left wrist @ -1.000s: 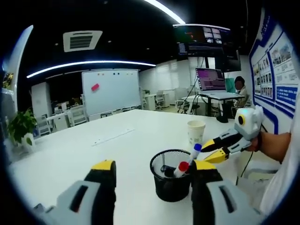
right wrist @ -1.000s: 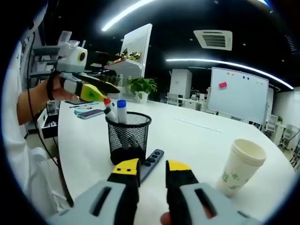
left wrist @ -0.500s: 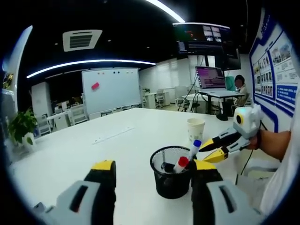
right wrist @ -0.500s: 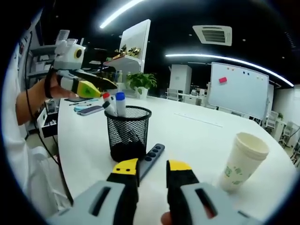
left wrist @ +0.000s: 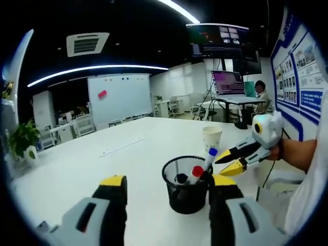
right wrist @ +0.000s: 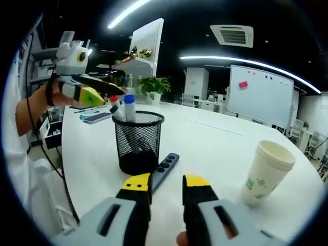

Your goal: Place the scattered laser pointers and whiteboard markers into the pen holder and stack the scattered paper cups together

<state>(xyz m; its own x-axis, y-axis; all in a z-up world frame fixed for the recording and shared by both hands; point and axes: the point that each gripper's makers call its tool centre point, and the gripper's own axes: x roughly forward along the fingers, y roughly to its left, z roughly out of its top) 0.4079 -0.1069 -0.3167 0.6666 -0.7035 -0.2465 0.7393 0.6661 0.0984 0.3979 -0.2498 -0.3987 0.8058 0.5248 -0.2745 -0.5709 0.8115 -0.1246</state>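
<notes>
**Pointer by the holder is the next pick**

In the right gripper view the mesh holder (right wrist: 138, 142) stands left of centre on the white table (right wrist: 215, 148), with a red-capped marker (right wrist: 116, 108) and a blue-capped marker (right wrist: 129, 106) leaning out of its rim. A dark, flat laser pointer (right wrist: 164, 171) lies on the table at the foot of the holder, just above the right gripper (right wrist: 166, 187), whose yellow-tipped jaws stand apart with nothing between them. The paper cups (right wrist: 267, 172) sit stacked at the right of the frame.

The left gripper (right wrist: 95, 93) hangs at upper left, beside the marker caps; its jaws look spread and empty. In the left gripper view the holder (left wrist: 186, 183) sits low and centre, between that gripper's parted jaws.

I judge the pointer light, stiff and smooth, so likely to slip. It lies flat, so a pinch across its narrow sides near the middle looks best. The mesh holder looks light and could tip if nudged.
</notes>
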